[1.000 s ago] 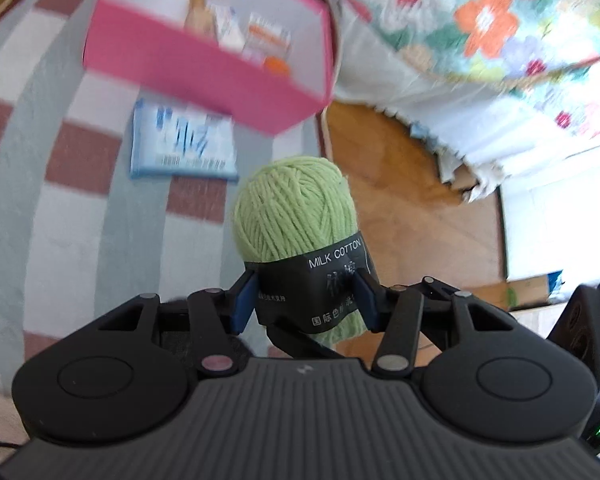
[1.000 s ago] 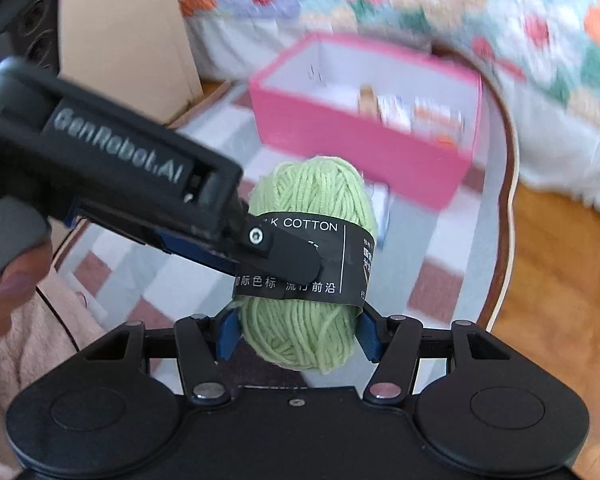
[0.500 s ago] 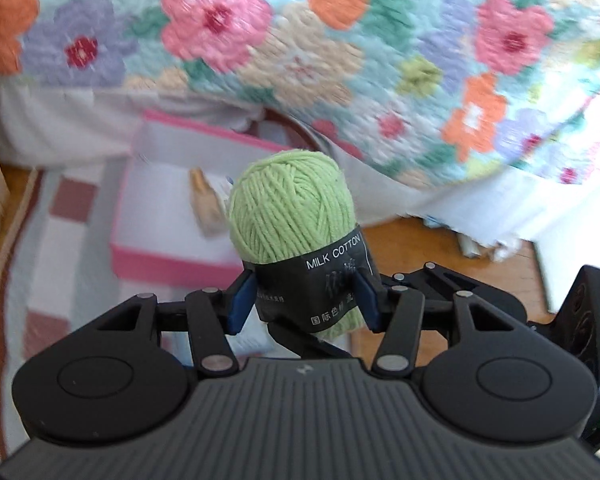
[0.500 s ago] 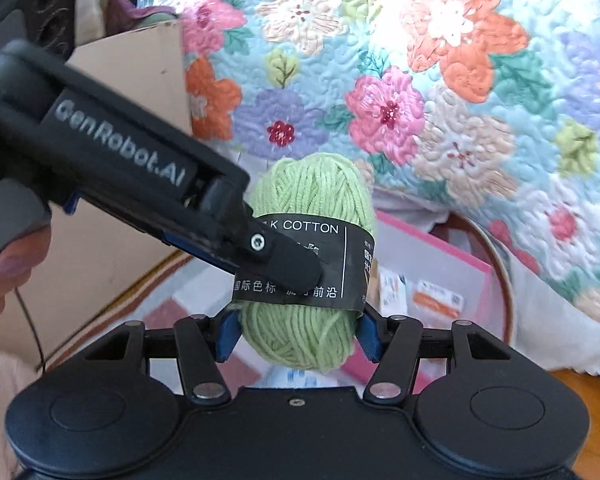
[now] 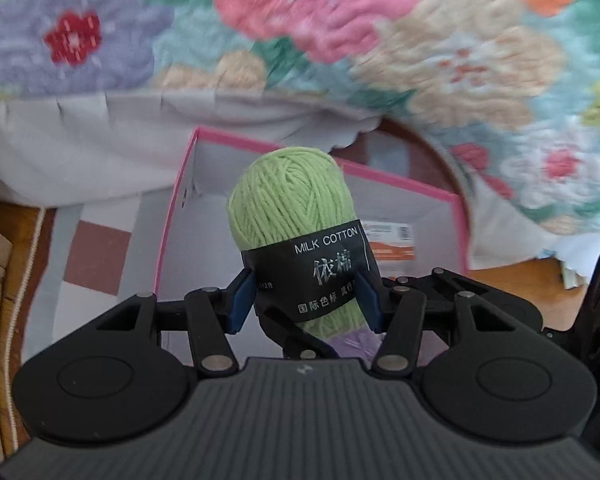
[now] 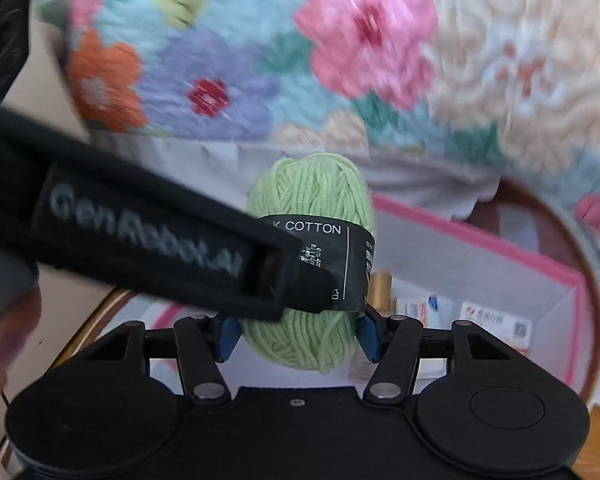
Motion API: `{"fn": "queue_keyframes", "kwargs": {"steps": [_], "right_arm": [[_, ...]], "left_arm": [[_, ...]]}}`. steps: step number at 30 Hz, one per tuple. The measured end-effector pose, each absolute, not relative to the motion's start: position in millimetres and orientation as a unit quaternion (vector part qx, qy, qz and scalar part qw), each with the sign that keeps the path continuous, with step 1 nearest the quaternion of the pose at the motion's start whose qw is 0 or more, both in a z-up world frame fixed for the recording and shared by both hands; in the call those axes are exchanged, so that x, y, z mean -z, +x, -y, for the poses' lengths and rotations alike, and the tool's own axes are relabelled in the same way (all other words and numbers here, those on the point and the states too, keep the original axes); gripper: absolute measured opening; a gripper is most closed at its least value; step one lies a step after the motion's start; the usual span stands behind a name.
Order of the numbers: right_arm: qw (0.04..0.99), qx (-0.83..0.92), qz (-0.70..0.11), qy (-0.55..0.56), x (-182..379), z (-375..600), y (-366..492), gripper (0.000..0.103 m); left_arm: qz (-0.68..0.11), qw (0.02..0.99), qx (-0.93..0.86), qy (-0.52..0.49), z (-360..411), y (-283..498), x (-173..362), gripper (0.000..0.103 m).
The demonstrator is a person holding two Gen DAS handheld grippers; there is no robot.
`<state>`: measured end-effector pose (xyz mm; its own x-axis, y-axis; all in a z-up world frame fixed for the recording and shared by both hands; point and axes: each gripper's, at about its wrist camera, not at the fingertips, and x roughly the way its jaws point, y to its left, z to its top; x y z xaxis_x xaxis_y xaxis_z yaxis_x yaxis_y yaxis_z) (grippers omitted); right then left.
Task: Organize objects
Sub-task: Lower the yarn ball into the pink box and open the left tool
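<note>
One floral quilt (image 5: 440,52) hangs behind one pink box (image 5: 172,216), my landmark. One green yarn ball (image 5: 290,208) is held above the box's open interior. My left gripper (image 5: 304,300) and right gripper (image 6: 298,338) both reach toward the box, each pair of jaws clamped narrowly on the ball's black band. I count several small packets (image 6: 496,322) inside the box.

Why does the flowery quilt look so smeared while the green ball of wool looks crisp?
Left wrist view: the green yarn ball with its black paper band is sharp, the floral quilt streaked by motion blur. Right wrist view: same blur on the quilt, and the other black handheld gripper crossing the frame is soft too. Both views bend the pink cardboard box edges, a fisheye effect.
</note>
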<state>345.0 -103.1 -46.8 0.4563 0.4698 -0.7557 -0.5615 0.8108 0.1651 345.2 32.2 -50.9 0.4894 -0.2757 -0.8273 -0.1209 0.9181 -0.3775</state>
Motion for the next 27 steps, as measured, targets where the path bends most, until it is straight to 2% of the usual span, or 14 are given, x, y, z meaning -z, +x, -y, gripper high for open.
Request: {"fn": "queue_keyframes", "kwargs": {"steps": [3,8,17,19,20,22,24,27], "right_arm": [[0.841,-0.307,-0.443,-0.045,69.8,106.2,360.8,0.063],[0.813,-0.317,-0.487,-0.032,92.1,105.4,377.4,0.066],[0.802,-0.345,-0.486,-0.036,97.8,116.5,377.0,0.069],[0.795,-0.340,-0.500,-0.039,100.0,114.2,377.0,0.050],[0.793,-0.332,-0.508,-0.046,103.3,111.7,376.5,0.048],[0.797,-0.316,-0.509,-0.068,108.9,106.6,372.8,0.034],[0.808,-0.297,-0.499,-0.096,112.3,102.9,368.3,0.027],[0.821,-0.272,-0.495,-0.084,110.2,106.0,367.7,0.029]], "left_arm": [[-0.522,0.834,0.048,-0.173,-27.3,361.1,69.7,0.048],[-0.530,0.833,0.049,-0.152,-21.5,366.7,90.4,0.047],[-0.544,0.837,0.009,-0.060,-3.2,372.0,114.4,0.041],[-0.535,0.842,0.009,-0.072,-0.4,368.2,116.8,0.041],[-0.529,0.845,0.009,-0.072,1.1,366.9,117.0,0.041],[-0.518,0.851,0.004,-0.083,0.8,365.5,116.9,0.043],[-0.513,0.853,0.005,-0.095,-3.6,367.5,115.2,0.045],[-0.512,0.853,0.005,-0.103,-11.9,359.8,102.8,0.047]]}}
